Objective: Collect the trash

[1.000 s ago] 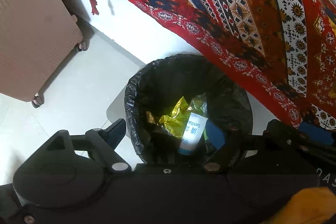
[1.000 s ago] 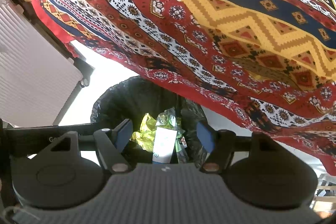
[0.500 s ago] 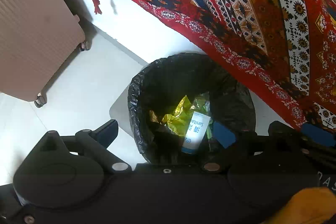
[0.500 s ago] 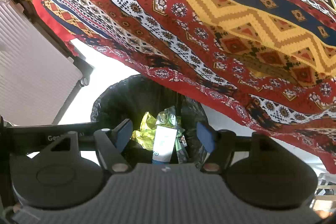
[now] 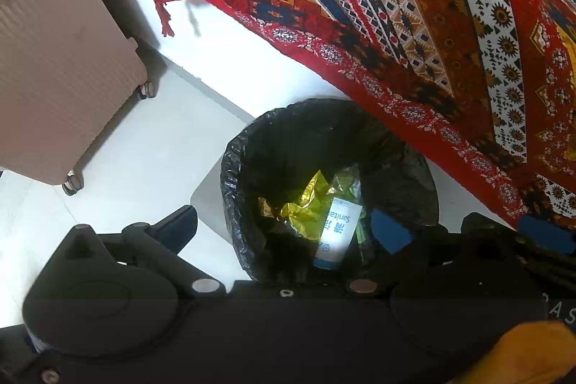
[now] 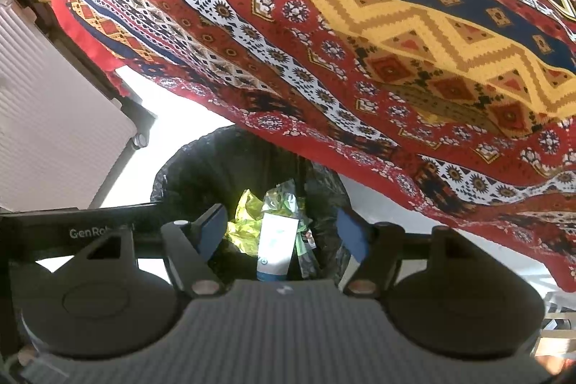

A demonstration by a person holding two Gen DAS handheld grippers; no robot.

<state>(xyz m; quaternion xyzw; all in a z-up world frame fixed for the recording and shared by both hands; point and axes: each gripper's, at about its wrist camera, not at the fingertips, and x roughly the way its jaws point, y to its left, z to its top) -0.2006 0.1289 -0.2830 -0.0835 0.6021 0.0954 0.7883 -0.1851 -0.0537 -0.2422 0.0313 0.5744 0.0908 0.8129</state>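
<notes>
Left hand-held gripper [image 5: 284, 227] hangs steeply downward over the mouth of the black-lined trash bin [image 5: 230, 204]; its jaws have just been opening to their widest and nothing sits between them, the near finger out over the white floor [image 5: 144, 168], the far one over the bin's inside. Right hand-held gripper [image 6: 282, 231] also aims down into the same bin, spread, nothing pinched. Both poised above the opening, likely because that is where a drop lands cleanly inside the liner. Trash lies at the bottom: crumpled yellow foil wrapper [image 5: 306, 204], white sanitizer tube [image 5: 336, 233] lying across it, cap end nearest the camera, and a clear green-printed wrapper [image 5: 347, 179] behind. Bin stands on the floor tucked just under the edge of the red patterned cloth [image 5: 414, 24] draped over a surface, handy for items swept off it. Pink ribbed suitcase [image 5: 54, 60] stands well apart to the left.
</notes>
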